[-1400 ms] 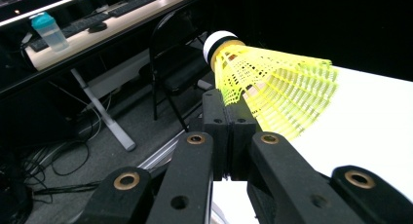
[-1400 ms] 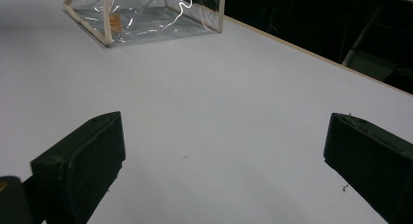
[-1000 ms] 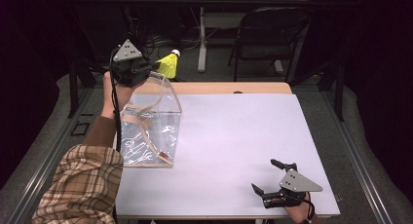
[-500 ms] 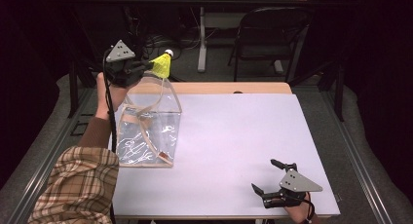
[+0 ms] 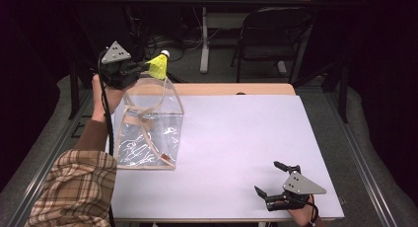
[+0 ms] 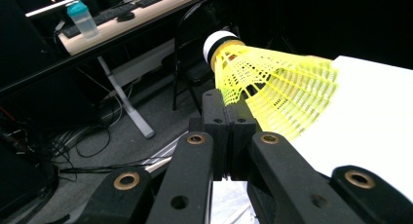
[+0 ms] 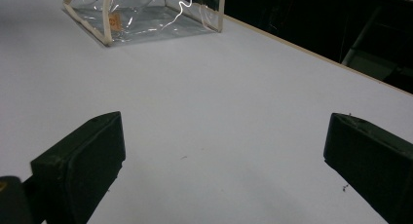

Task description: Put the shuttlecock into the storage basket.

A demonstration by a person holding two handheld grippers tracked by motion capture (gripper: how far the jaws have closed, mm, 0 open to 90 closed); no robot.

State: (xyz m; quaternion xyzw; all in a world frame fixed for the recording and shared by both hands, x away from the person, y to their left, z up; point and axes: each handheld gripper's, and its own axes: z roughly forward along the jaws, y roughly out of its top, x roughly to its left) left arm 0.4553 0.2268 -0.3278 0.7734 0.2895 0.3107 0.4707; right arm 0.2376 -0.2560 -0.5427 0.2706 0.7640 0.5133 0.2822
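Observation:
My left gripper (image 5: 143, 66) is held up above the far left corner of the table, over the top of a clear plastic bag (image 5: 148, 131) with beige trim. Its jaws are shut on the skirt edge of a yellow shuttlecock (image 5: 158, 65) with a white cork tip. In the left gripper view the shuttlecock (image 6: 272, 90) sits pinched at the fingertips (image 6: 226, 121). My right gripper (image 5: 272, 180) rests at the near right of the white table (image 5: 236, 138), wide open with nothing between its jaws. The right gripper view looks across the table (image 7: 219, 87) toward the bag (image 7: 146, 14).
A wooden strip (image 5: 226, 89) runs along the table's far edge. Beyond it stand a black folding chair (image 5: 273, 34) and a desk leg (image 5: 203, 39) on dark floor. The left gripper view shows a desk with a bottle (image 6: 84, 20) and keyboard.
The left gripper has shifted a little toward the left and up with the shuttlecock, which now points more to the right above the bag's top. The right gripper has stayed put.

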